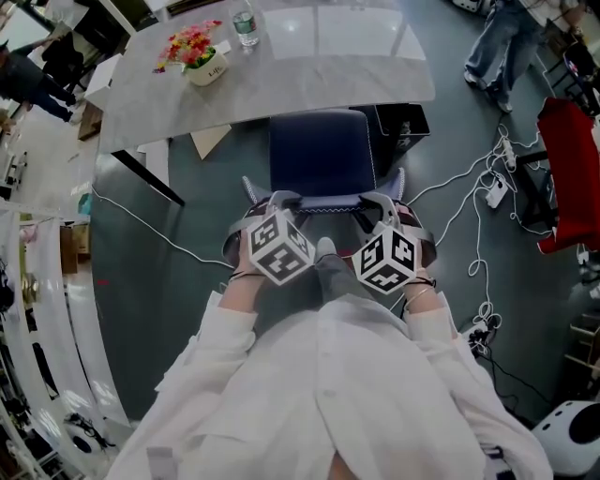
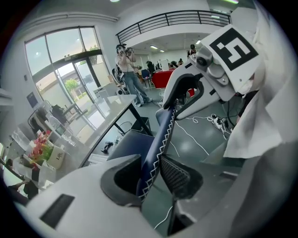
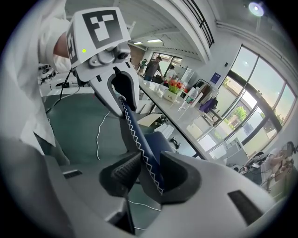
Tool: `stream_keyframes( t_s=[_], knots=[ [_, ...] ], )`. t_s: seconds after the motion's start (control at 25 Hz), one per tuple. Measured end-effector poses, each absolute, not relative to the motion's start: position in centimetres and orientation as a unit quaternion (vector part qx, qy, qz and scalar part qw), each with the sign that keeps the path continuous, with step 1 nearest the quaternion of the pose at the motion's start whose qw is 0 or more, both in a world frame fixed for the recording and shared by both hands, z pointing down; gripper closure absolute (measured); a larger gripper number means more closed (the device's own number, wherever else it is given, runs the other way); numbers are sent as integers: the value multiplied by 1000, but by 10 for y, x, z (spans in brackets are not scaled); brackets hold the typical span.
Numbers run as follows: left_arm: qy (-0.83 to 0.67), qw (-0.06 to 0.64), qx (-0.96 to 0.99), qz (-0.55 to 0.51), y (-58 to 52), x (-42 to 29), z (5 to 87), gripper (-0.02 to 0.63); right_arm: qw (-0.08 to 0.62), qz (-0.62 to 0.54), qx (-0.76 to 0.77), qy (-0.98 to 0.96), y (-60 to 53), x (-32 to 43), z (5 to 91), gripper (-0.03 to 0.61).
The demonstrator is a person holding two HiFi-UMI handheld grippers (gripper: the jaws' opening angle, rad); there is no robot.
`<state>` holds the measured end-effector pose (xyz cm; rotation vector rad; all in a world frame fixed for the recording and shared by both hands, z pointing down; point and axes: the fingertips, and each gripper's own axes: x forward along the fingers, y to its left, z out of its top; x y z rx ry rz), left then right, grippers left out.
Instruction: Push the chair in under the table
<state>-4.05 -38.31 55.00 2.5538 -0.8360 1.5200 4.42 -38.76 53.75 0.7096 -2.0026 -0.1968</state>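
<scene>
we grip the chair (image 1: 319, 150) by its back's top edge, left gripper (image 2: 151, 179) pressed on its left end, right gripper (image 3: 146, 174) on its right end. the seat's front lies at the near edge of the table (image 1: 309, 56); the back stands out from the table, toward us.

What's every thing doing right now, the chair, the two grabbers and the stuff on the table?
chair: upright, not pushed in, most of its seat out from under the table.
left gripper: shut on the chair's back edge.
right gripper: shut on the chair's back edge.
table: standing, with the flower pot and bottle on top.
flower pot: upright on the table.
bottle: upright on the table.
</scene>
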Motion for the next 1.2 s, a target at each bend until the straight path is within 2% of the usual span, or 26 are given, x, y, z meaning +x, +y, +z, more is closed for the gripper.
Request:
stream_keyframes(
  t_s=[1.2],
  knots=[
    [-278, 28, 828, 486, -484, -21, 552, 483, 494, -72, 280, -820, -492, 63, 539, 449]
  ],
)
